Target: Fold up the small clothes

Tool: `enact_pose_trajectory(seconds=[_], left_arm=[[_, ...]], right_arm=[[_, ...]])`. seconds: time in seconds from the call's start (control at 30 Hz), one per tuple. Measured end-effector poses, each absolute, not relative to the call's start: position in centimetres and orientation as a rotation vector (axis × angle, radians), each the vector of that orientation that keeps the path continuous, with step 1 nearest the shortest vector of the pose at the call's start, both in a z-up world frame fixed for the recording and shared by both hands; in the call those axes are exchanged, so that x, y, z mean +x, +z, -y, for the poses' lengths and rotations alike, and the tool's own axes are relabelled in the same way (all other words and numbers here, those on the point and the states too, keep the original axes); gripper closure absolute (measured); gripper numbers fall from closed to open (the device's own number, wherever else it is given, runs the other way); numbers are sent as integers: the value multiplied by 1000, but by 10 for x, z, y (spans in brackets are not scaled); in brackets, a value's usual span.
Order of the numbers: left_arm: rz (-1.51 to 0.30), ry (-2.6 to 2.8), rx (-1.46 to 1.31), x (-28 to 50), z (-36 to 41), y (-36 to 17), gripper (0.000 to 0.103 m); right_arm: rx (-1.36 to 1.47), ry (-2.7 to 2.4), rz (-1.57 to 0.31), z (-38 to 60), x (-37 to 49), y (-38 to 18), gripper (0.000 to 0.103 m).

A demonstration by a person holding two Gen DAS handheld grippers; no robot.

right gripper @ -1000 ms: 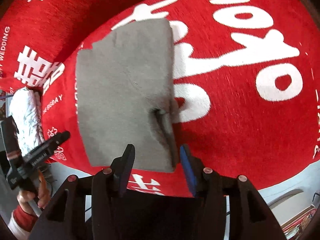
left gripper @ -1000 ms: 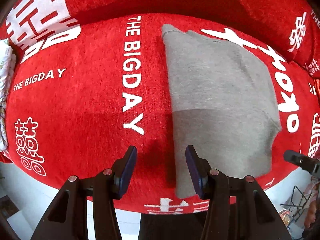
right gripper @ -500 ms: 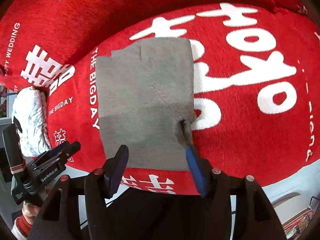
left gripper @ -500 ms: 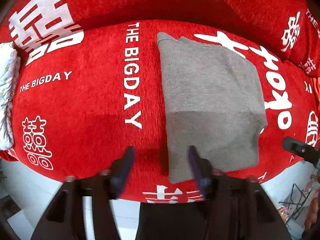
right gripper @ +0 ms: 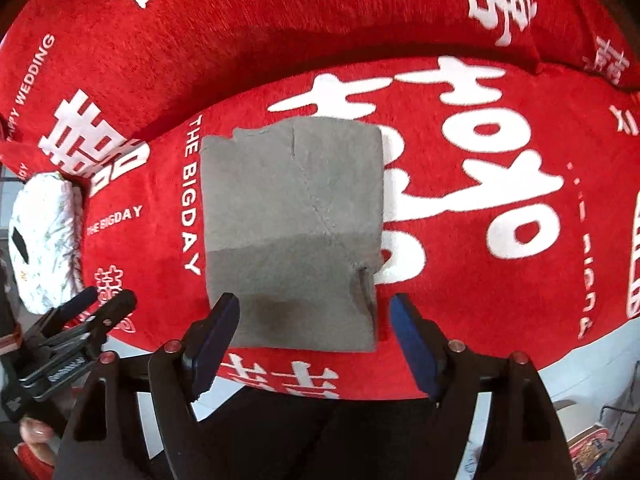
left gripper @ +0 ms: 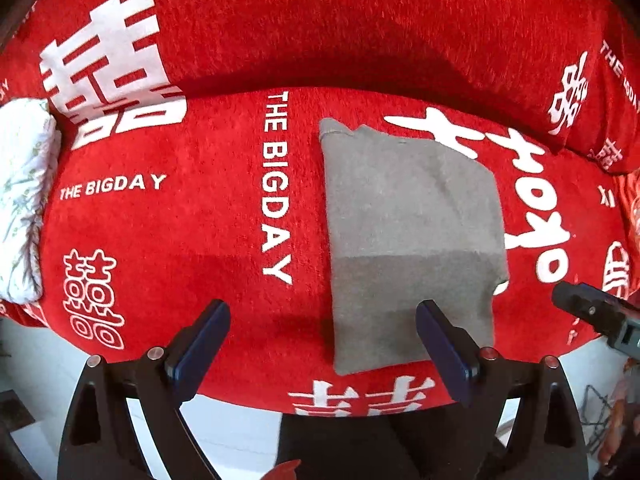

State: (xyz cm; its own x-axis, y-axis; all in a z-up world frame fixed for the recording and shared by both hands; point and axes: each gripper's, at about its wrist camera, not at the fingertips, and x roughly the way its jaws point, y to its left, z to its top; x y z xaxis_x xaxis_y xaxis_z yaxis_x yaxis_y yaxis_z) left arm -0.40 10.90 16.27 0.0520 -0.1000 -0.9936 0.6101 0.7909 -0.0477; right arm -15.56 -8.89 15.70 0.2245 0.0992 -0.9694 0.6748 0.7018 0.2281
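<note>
A grey garment (left gripper: 412,240) (right gripper: 292,220) lies folded into a flat rectangle on the red cover (left gripper: 180,240) (right gripper: 480,280), near its front edge. My left gripper (left gripper: 322,312) hangs above the garment's left front corner, jaws opening wide, holding nothing. Over the garment's front edge my right gripper (right gripper: 315,304) is also opening, its fingers apart from the cloth. A small pucker shows at the garment's right front corner. Each gripper shows at the edge of the other's view: the left gripper (right gripper: 80,320) and the right gripper (left gripper: 592,316).
The red cover carries large white lettering and rises into a back cushion (left gripper: 320,32) behind. A rolled white patterned cloth (left gripper: 24,208) (right gripper: 44,240) lies at the far left. Pale floor (left gripper: 32,364) shows below the front edge. A hand (right gripper: 32,436) holds the left gripper.
Both grippers have risen away from the garment and spread their jaws much wider. The garment stays flat where it was left.
</note>
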Motion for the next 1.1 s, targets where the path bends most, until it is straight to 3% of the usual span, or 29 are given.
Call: enact_pose_trajectory(seconds=[0.07, 0.47, 1.1], left_arm=[[-1431, -570, 432, -2, -109, 166, 9], [-1375, -552, 520, -11, -94, 182, 9], [-1344, -545, 540, -19, -89, 192, 9]], right_arm=[[702, -465, -1299, 87, -153, 162, 0], [547, -525, -1306, 77, -137, 186, 0], [548, -556, -1289, 73, -139, 195, 0]])
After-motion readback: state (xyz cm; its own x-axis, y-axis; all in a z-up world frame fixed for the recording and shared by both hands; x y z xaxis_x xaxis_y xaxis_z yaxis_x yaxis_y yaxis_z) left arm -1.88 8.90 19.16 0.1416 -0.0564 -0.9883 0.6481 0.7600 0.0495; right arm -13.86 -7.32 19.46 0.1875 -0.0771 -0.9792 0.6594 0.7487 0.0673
